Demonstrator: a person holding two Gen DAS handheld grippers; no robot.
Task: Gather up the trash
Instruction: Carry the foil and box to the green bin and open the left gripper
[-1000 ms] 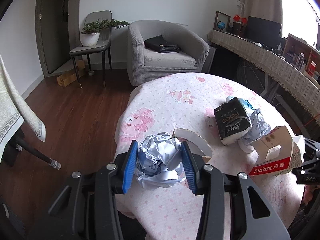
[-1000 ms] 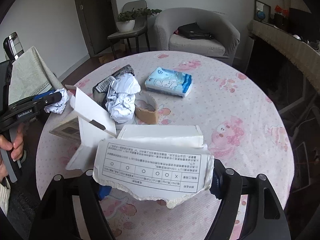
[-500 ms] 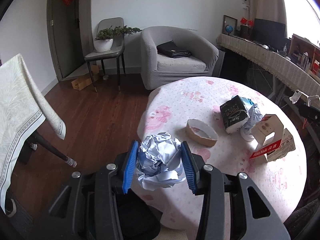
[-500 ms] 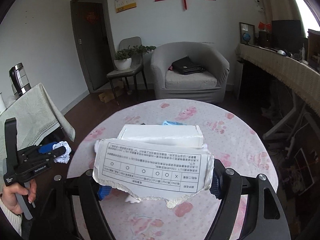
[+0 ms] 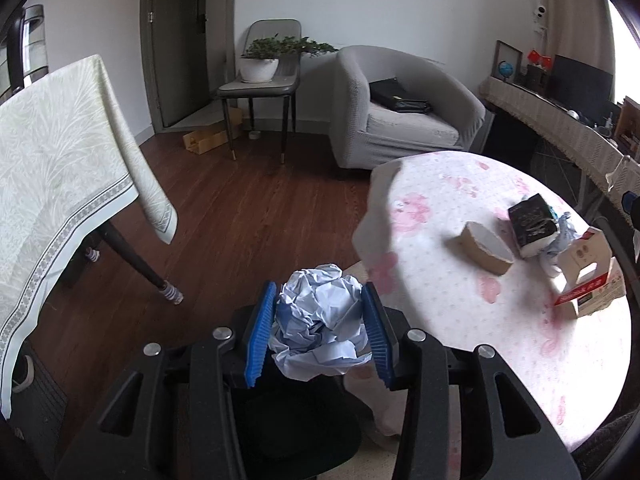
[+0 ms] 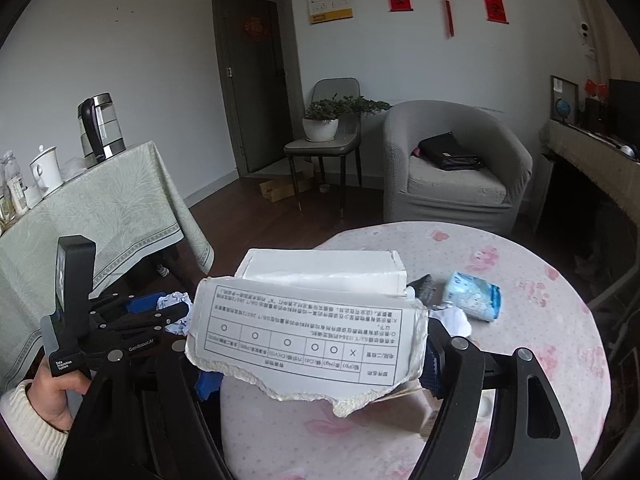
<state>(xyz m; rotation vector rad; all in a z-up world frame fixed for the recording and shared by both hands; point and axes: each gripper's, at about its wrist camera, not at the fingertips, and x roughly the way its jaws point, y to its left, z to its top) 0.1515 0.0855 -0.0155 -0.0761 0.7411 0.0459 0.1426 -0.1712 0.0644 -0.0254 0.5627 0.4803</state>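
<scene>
home living room: armchair (image 6: 452,168), kettle (image 6: 100,126)

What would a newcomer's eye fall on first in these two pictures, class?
First, the crumpled paper ball pinched between the left gripper's blue pads, above the wooden floor beside the round table. Then the torn white box, printed label facing the camera, filling the right gripper over the pink tablecloth.
</scene>
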